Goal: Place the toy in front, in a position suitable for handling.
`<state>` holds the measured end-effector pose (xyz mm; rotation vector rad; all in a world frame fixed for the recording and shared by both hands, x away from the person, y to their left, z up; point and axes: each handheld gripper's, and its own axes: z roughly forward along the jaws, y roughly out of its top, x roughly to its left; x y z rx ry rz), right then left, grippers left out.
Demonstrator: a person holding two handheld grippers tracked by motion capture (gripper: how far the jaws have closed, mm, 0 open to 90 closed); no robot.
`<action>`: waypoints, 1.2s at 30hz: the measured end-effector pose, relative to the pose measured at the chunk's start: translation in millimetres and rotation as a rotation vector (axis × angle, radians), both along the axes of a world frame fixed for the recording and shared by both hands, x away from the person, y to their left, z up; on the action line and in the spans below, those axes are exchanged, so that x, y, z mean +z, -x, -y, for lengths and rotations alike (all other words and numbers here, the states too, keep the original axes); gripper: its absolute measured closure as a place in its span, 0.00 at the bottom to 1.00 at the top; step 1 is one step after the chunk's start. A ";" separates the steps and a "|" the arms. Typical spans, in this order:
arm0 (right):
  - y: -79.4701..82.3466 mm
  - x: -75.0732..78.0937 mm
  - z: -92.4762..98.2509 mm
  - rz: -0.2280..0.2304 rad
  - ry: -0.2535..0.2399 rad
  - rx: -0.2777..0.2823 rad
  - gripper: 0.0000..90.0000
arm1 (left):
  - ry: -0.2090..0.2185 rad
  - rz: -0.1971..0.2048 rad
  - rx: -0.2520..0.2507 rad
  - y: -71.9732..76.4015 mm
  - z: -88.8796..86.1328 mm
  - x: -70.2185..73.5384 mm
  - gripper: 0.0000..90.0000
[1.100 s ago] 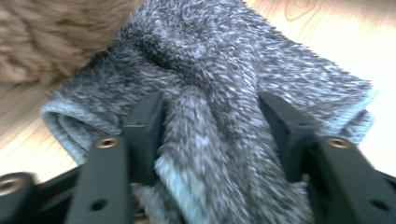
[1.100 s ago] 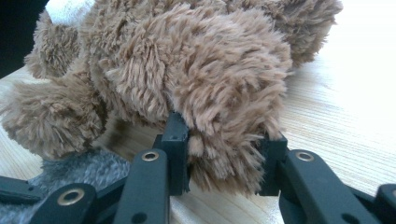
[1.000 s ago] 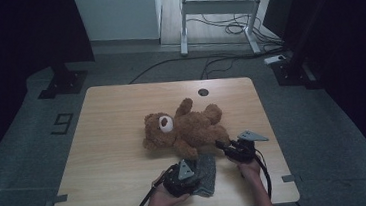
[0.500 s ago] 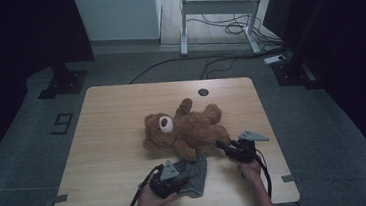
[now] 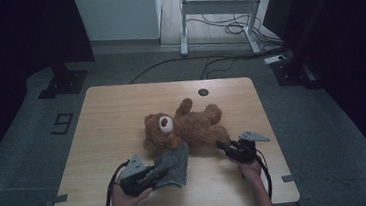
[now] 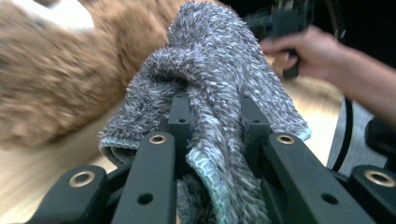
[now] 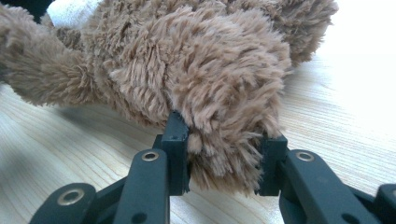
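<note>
A pale wooden worktop [image 5: 112,119] with rounded corners stands on a grey floor [image 5: 19,147]. A round dark cable hole [image 5: 202,91] sits near its far edge, right of the middle. A brown teddy bear [image 5: 188,127] lies on its back just right of centre, head toward the left, one limb reaching toward the far edge. A grey fuzzy cloth [image 5: 174,165] rests on the near part of the worktop, its far edge touching the bear's head. Small grey tape marks [image 5: 55,199] sit at the near left and near right edges. The left and far parts of the wood are bare.
</note>
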<state>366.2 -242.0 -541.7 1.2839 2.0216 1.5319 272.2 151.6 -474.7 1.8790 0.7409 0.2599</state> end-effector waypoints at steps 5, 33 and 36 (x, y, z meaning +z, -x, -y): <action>-0.1 -0.6 -0.1 -0.002 -0.003 0.000 0.72 | 0.048 0.042 0.056 1.6 -19.6 12.9 0.80; 0.2 -2.2 0.8 -0.008 -0.007 0.006 0.72 | 0.044 0.007 0.146 -13.3 -39.2 0.2 0.80; 0.3 -2.0 0.9 -0.006 -0.005 0.007 0.72 | 0.046 0.006 0.158 -15.3 -40.2 -0.2 0.80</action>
